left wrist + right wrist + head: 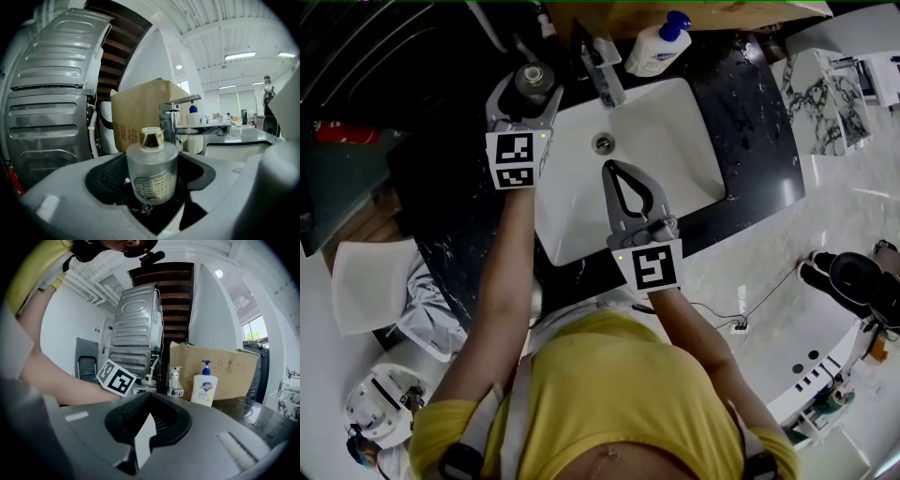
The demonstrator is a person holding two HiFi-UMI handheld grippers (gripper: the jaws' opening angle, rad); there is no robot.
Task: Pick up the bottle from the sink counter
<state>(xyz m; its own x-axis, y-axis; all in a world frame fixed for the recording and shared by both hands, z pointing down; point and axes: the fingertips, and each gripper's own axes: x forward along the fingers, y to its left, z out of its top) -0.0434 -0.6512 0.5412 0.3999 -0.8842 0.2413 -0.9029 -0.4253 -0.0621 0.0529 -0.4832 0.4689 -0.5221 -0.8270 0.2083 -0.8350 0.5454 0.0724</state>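
A short frosted glass bottle (532, 82) with a gold cap stands on the black marble counter (459, 178), left of the sink. In the left gripper view the bottle (152, 173) fills the middle, its base on the dark stone. My left gripper (528, 91) (157, 161) has a jaw on each side of the bottle, close to its wall, and a thin dark gap shows on each side. My right gripper (611, 169) (147, 397) hangs over the white sink basin (675, 141), shut and holding nothing.
A chrome faucet (605, 70) (175, 380) stands behind the basin, with a white pump soap bottle (658, 47) (205, 387) to its right. A cardboard box (675, 14) (140, 112) lines the back. A grey washing machine (47, 93) stands to the left.
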